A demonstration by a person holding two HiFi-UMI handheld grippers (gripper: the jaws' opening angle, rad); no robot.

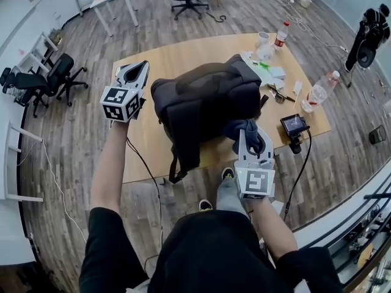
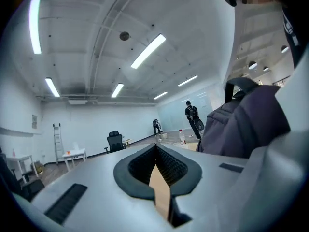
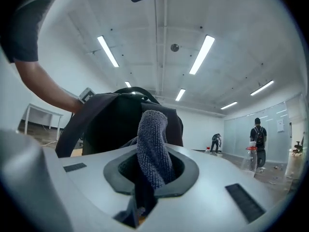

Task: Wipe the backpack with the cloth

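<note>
Near the front edge of the pale wooden desk (image 1: 183,57), the dark navy fabric backpack (image 1: 208,99) stands roughly upright, long axis vertical and top handle uppermost, bulky and softly creased, with one black strap (image 1: 177,163) trailing over the desk edge toward the person. At its right side the right tool (image 1: 252,140) is clamped on a blue-grey terry cloth (image 1: 244,129), which touches the backpack. The left tool (image 1: 142,68) hovers just beside the backpack's left side, jaws together and empty.

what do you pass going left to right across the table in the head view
left gripper → backpack → black camera → clear bottle by the right edge; right gripper and cloth overlap the backpack, so left out
</note>
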